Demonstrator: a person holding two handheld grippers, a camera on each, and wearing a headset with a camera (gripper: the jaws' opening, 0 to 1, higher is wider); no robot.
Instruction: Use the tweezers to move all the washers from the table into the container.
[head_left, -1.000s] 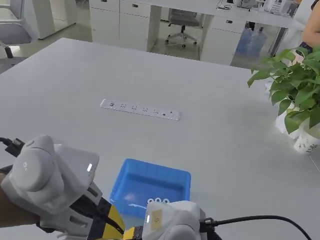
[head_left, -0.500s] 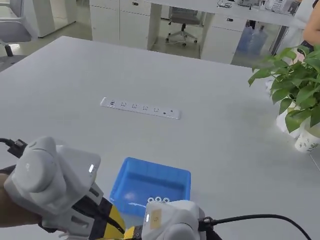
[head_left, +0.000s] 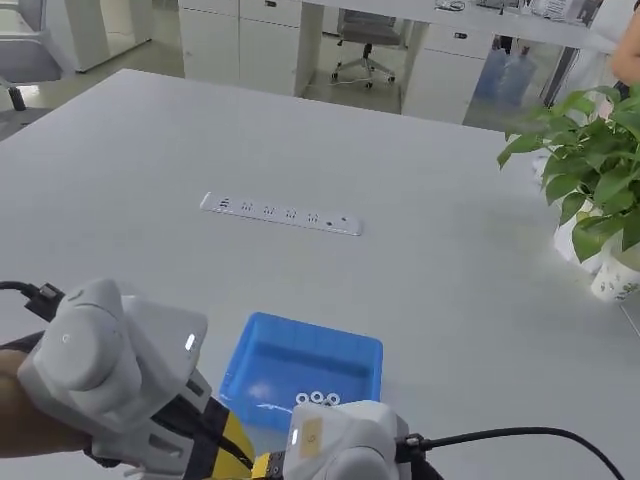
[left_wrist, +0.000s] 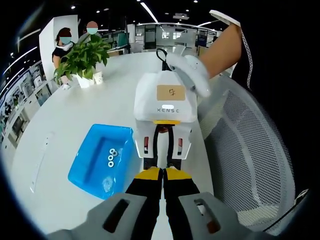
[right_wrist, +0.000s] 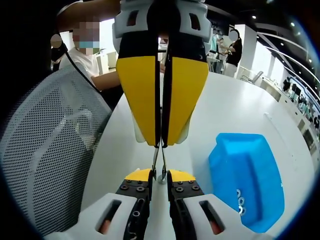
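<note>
- One broad table (head_left: 420, 270), matte and pale grey, is spread under everything.
- A leafy green plant (head_left: 590, 170) in a white pot is stood at its right edge.
- A shallow, square container (head_left: 290, 355) of glossy blue plastic, round-cornered, is set just beside both grippers.
- The left gripper (left_wrist: 162, 172), white-shelled with flat yellow jaws, is clamped on the tweezers (right_wrist: 159, 150).
- The right gripper (right_wrist: 160, 176) is faced toward it, yellow-tipped jaws narrowly parted. Whether the tweezer tips between them are pinched cannot be told.
- A long, flat white power strip (head_left: 280, 215) is laid mid-table.
- The tweezers are seen as thin, tapering metal.
- Three small ring-shaped washers (head_left: 317, 399) are lined up inside the container, toward its near side.
</note>
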